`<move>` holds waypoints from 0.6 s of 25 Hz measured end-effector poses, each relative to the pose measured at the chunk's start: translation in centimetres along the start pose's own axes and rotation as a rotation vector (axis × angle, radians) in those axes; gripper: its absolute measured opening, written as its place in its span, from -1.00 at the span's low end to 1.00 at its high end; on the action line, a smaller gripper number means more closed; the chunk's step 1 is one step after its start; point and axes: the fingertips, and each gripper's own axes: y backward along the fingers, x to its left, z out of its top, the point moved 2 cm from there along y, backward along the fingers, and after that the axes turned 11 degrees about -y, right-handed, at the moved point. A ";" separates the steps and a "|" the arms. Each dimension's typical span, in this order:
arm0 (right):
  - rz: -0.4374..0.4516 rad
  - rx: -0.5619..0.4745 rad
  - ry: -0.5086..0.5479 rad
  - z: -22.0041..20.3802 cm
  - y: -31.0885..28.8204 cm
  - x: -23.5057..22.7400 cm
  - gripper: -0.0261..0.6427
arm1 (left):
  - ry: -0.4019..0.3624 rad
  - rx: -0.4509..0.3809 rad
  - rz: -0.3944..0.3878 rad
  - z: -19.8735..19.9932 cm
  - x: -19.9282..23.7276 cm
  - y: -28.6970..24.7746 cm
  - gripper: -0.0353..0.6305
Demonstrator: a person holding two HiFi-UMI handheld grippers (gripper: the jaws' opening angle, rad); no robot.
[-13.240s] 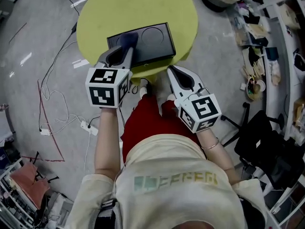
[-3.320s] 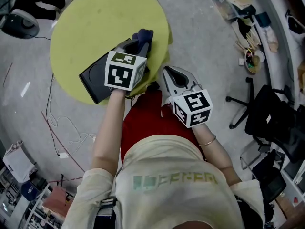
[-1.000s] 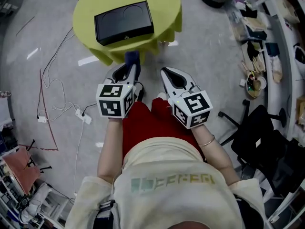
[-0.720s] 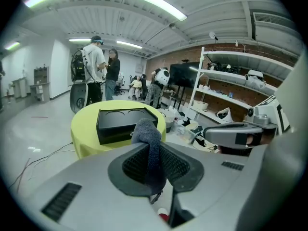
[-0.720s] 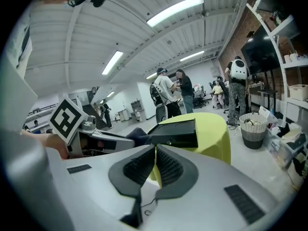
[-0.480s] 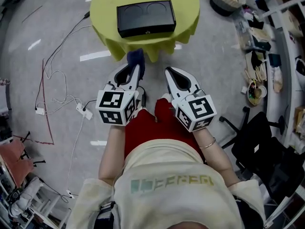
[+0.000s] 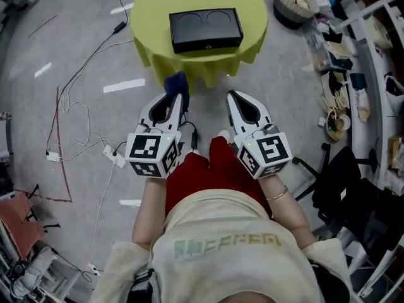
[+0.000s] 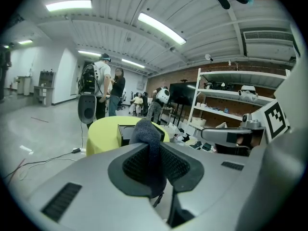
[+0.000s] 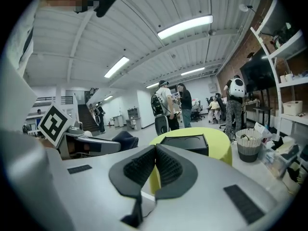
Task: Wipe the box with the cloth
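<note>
A black box (image 7: 206,29) with two round hollows in its top sits on a round yellow-green table (image 7: 252,8). Both grippers hang over the floor, well short of the table. My left gripper (image 7: 175,93) is shut on a dark blue cloth (image 7: 175,82), whose bunched end sticks out past the jaws (image 8: 147,134). My right gripper (image 7: 235,98) is shut with nothing between its pads (image 9: 155,159). The right gripper view shows the box (image 9: 185,143) on the table (image 9: 219,141) ahead. The box (image 8: 126,132) is partly hidden behind the cloth in the left gripper view.
Cables and a power strip (image 7: 117,158) lie on the floor at the left. A basket (image 7: 294,0) stands right of the table, cluttered shelves (image 7: 353,74) and a black chair (image 7: 353,188) farther right. Several people (image 9: 171,107) stand beyond the table.
Earlier my left gripper pressed the cloth on the box. Over the last second both grippers have drawn back from the table, still holding the cloth, and the table sits farther off.
</note>
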 end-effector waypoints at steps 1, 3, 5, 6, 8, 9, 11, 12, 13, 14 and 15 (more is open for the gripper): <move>-0.002 -0.009 0.005 0.0 0.1 0.5 -0.81 | -0.002 -0.013 0.001 0.2 0.2 0.6 -0.71; -0.004 -0.022 0.012 0.1 0.3 1.3 -0.81 | -0.005 -0.034 0.004 0.4 0.6 1.6 -0.71; -0.004 -0.031 0.015 0.0 0.6 2.2 -0.81 | -0.006 -0.050 0.004 0.5 0.8 2.6 -0.71; -0.004 -0.034 0.013 -0.1 0.7 2.5 -0.81 | -0.006 -0.056 0.004 0.5 0.9 3.1 -0.71; -0.006 -0.046 0.007 -0.2 0.8 3.2 -0.81 | -0.008 -0.070 0.004 0.6 1.1 4.0 -0.71; -0.008 -0.053 0.006 -0.1 0.8 3.6 -0.81 | -0.008 -0.077 0.004 0.5 1.2 4.5 -0.71; -0.011 -0.066 0.009 0.0 1.0 4.4 -0.81 | -0.007 -0.085 0.002 0.5 1.4 5.4 -0.71; -0.011 -0.072 0.012 0.0 1.1 4.8 -0.81 | -0.006 -0.088 0.001 0.4 1.4 5.9 -0.71; -0.010 -0.078 0.016 0.1 1.2 5.1 -0.81 | -0.005 -0.092 0.001 0.4 1.5 6.3 -0.71; -0.010 -0.086 0.019 0.2 1.4 5.4 -0.81 | -0.006 -0.097 0.001 0.5 1.4 6.7 -0.71; -0.012 -0.092 0.022 0.3 1.6 5.5 -0.81 | -0.007 -0.103 0.001 0.5 1.4 7.0 -0.71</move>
